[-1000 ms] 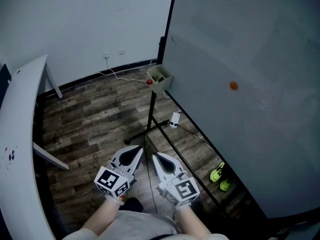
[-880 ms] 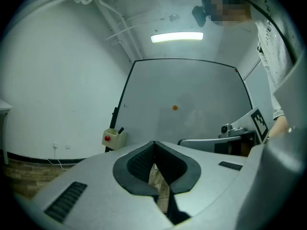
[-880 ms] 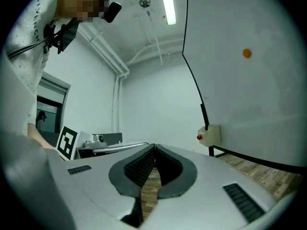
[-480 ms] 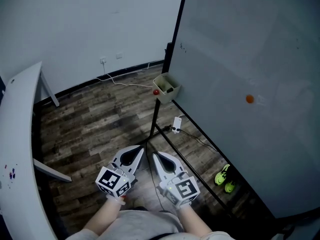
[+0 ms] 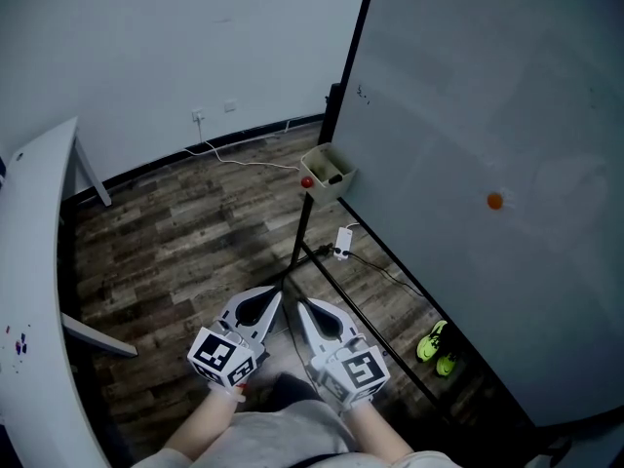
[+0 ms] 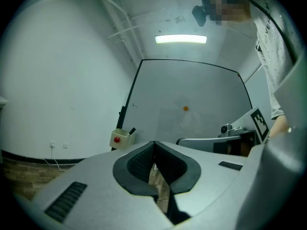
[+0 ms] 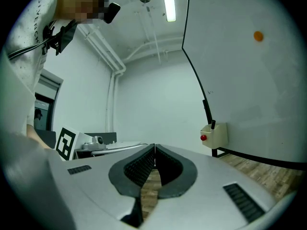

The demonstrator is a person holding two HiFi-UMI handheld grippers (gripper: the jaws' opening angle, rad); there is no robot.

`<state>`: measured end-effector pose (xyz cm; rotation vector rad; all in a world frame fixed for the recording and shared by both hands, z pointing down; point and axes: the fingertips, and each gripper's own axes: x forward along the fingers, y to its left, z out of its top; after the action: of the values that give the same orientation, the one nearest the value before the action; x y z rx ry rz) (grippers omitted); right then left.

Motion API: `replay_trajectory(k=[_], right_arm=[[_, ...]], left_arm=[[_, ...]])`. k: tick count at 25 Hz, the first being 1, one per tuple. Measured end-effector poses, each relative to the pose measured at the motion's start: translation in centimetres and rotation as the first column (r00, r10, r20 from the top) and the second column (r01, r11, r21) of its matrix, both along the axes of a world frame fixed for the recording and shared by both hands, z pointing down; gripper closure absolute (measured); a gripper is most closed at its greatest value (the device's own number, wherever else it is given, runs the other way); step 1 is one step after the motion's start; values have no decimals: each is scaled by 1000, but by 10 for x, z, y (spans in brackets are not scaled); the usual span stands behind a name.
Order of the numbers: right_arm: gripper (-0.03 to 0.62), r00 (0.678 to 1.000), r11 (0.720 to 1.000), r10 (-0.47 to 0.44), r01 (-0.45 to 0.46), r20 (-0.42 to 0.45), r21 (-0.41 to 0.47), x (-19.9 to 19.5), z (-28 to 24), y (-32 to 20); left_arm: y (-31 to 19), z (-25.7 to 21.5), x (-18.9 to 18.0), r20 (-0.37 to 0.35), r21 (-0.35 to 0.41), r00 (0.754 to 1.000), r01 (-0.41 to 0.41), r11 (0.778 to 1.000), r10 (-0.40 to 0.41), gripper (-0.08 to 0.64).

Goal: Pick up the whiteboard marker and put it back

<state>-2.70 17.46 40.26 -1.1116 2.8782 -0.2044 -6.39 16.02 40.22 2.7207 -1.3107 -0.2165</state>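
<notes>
Head view: your left gripper and right gripper sit low centre, with the holder box well above them. Left gripper view: jaws together, empty. The whiteboard marker stands near-upright in that box, left of centre. Right gripper view: jaws together, empty, marker at right.

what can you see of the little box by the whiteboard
The box is small, cream-coloured, open-topped and plastic-looking. It sits upright at the lower corner of the whiteboard, against its black frame, above a black pole. A round red knob shows on one outer face, and a dark marker stands tilted inside, its end poking above the rim.
</notes>
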Motion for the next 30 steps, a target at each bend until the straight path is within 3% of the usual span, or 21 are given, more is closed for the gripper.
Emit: replay_trajectory(k=[9, 30], right_arm=[[572, 999, 1000, 26, -26, -19, -14, 4, 3, -32], [572, 998, 998, 48, -46, -47, 43, 18, 9, -192]], left_arm=[[-33, 7, 4, -3, -21, 1000, -14, 1000, 14, 545], [-203, 11, 22, 1, -16, 998, -63, 998, 63, 545]])
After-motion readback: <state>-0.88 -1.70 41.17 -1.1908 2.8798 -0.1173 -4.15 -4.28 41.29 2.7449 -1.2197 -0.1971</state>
